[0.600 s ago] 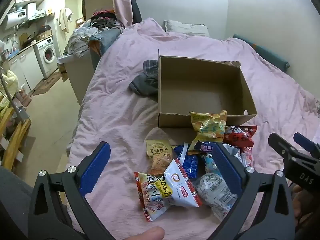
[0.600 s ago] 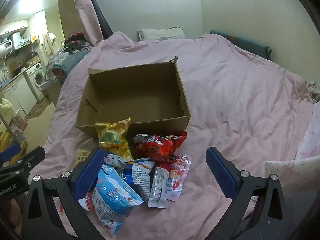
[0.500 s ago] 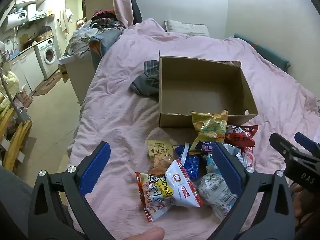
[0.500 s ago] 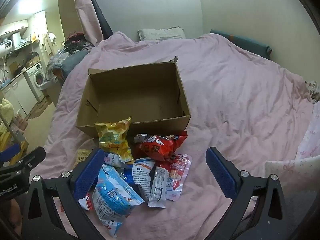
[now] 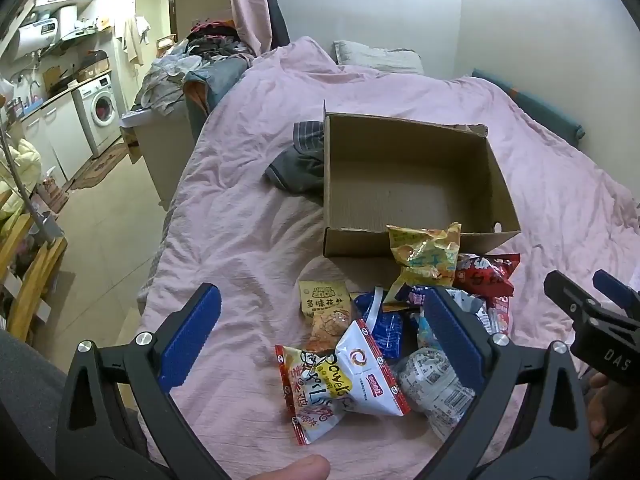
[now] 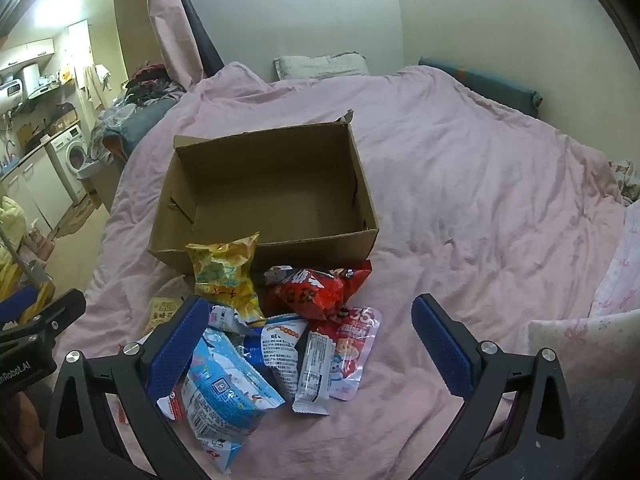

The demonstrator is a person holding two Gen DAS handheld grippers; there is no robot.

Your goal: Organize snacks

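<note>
Pink duvet [image 6: 460,208] covers the whole bed, with an empty cardboard box [image 6: 264,196] sitting open in the middle. Snack packets are piled right in front of it — a yellow bag [image 6: 224,276] leaning on the box's near wall, a red bag [image 6: 316,288] beside it, a white chip bag [image 5: 360,376] nearer. Left gripper [image 5: 320,336] and right gripper [image 6: 304,344] both hover over the pile — jaws spread wide, grasping nothing.

The left gripper [image 5: 320,332] tilts downward with its blue-padded jaws spread wide and nothing between them. The right gripper [image 6: 310,336] matches that pose, jaws equally wide and empty, just beside the left.
</note>
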